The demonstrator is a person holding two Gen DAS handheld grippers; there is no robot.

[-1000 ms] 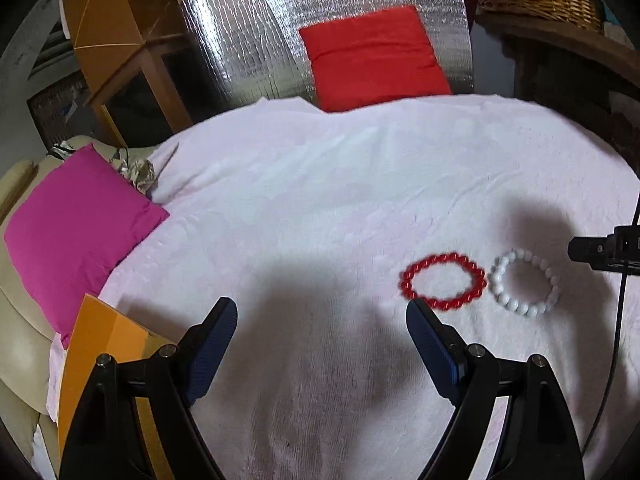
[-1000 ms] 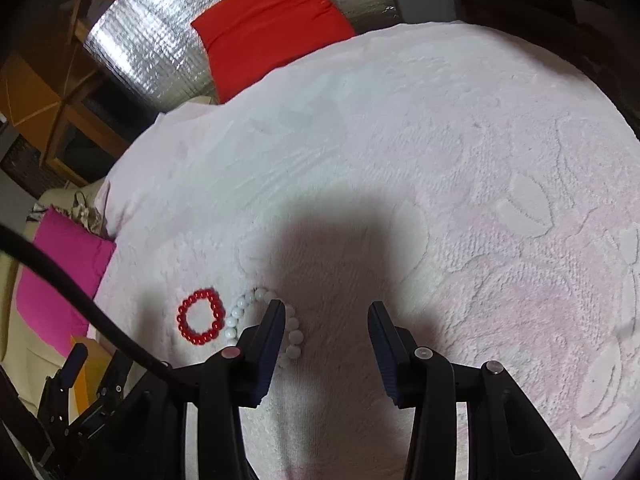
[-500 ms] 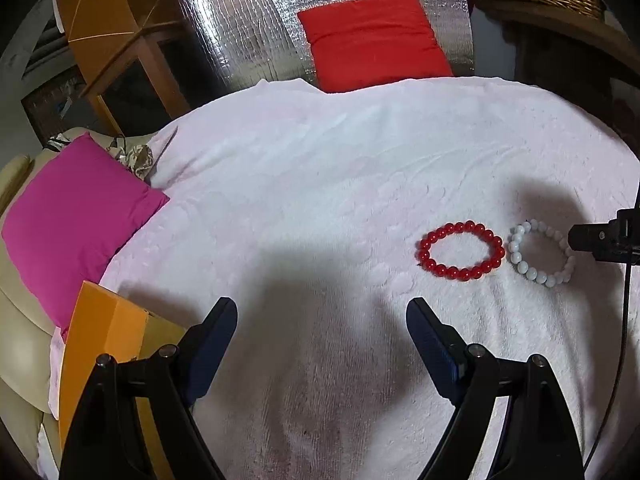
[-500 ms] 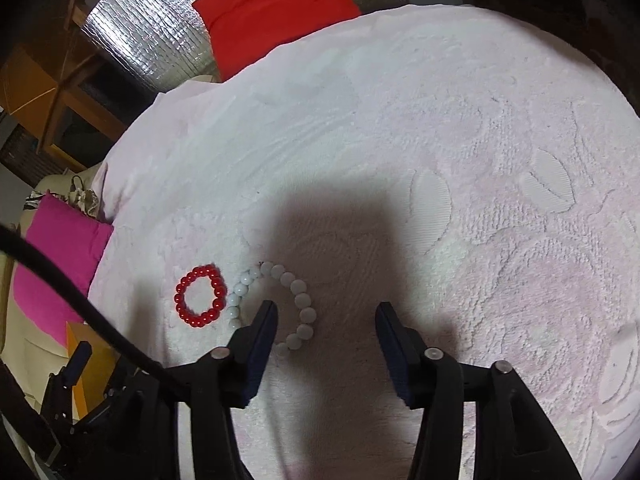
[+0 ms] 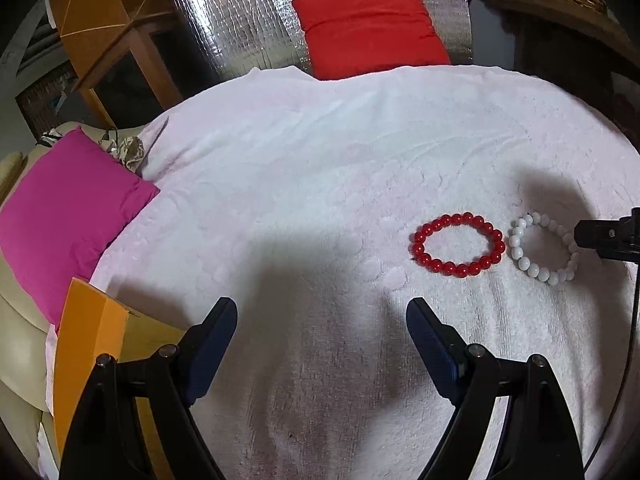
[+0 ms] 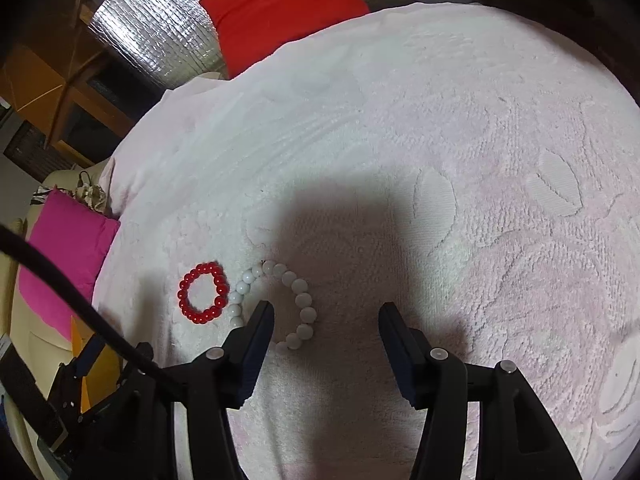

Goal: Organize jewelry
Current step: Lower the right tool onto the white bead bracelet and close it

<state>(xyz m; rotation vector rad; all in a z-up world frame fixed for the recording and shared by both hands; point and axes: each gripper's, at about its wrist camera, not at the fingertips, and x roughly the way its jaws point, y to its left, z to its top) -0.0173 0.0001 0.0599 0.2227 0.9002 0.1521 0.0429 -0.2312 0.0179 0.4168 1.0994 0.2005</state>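
Observation:
A red bead bracelet (image 5: 458,245) and a white bead bracelet (image 5: 542,249) lie flat side by side on a pale pink towel (image 5: 320,168). My left gripper (image 5: 322,320) is open and empty, above the towel, with the red bracelet ahead to its right. My right gripper (image 6: 326,316) is open and empty; its left finger (image 6: 256,332) covers part of the white bracelet (image 6: 300,300), and the red bracelet (image 6: 203,298) lies further left. The right gripper's tip shows at the right edge of the left wrist view (image 5: 600,236).
An orange box (image 5: 96,344) sits at the towel's near-left edge. A magenta cushion (image 5: 68,216) lies on the left, a red cushion (image 5: 372,28) at the back against silver foil (image 5: 240,20). A wooden cabinet (image 5: 108,48) stands back left.
Both grippers have drawn back and up, so the bracelets sit further ahead in both views. The white bracelet is more exposed between the right fingers. Both grippers stay open.

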